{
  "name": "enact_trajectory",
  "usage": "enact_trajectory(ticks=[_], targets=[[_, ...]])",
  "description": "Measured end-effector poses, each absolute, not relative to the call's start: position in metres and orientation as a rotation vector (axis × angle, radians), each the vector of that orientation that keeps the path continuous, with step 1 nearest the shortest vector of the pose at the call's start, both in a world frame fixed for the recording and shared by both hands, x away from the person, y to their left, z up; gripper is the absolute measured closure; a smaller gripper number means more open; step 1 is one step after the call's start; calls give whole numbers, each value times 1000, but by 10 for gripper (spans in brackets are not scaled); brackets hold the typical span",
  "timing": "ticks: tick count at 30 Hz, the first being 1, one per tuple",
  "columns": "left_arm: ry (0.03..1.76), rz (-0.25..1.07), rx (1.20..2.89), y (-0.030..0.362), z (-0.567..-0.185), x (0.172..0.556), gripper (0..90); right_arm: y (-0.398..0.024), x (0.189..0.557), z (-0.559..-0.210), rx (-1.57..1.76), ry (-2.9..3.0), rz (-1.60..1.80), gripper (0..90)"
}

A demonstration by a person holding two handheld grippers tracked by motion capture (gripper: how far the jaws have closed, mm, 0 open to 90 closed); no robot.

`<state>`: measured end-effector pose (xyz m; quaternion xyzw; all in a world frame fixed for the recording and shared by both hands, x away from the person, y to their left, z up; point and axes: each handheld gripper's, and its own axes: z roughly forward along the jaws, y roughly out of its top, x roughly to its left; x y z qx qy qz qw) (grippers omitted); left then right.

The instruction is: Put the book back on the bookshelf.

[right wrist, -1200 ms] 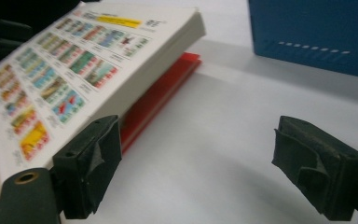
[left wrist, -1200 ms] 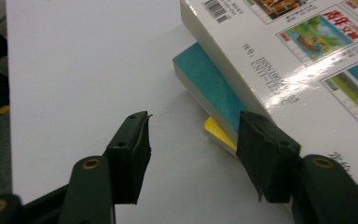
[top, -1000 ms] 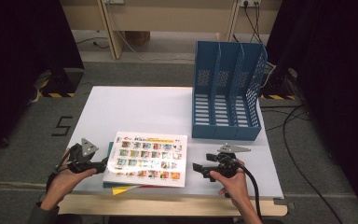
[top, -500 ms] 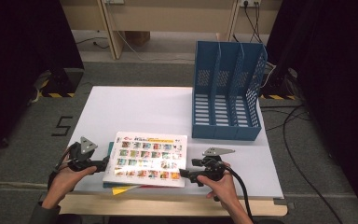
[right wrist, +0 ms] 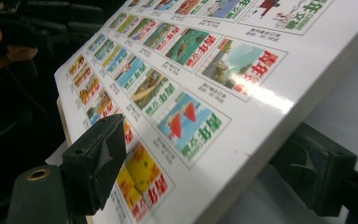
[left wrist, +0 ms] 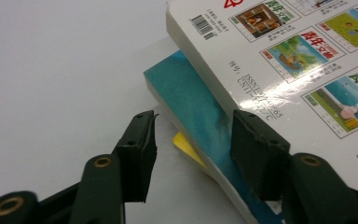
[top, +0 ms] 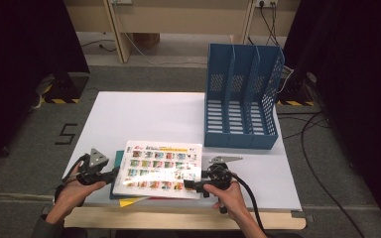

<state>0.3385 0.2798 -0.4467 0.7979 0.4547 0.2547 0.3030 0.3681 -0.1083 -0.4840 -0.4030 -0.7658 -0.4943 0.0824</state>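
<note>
The top book (right wrist: 205, 93), white-covered with rows of small pictures, is clamped at its near right corner between the jaws of the right gripper (top: 194, 185), one jaw above the cover, one beneath. At the stack's opposite end, the left gripper (left wrist: 193, 144) has just been closing; its jaws now straddle the teal book (left wrist: 191, 107) below, one pad apparently touching. Well beyond both grippers a blue file rack (top: 242, 96) stands on the white table (top: 144, 114).
</note>
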Motion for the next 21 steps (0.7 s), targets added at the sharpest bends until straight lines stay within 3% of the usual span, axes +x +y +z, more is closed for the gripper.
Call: enact_trajectory(ticks=[9,16,21], targets=[[1200,677,2101,279,-448,337,453,-113,373,-484,-1266,-2214,-1486,265],[1195,663,2091,273,-450,331,623,-112,367,-461,-1252,-2289,-1577,305],[1189,681,2087,263,-451,327,637,-117,375,-431,-1226,-2274,-1689,421]])
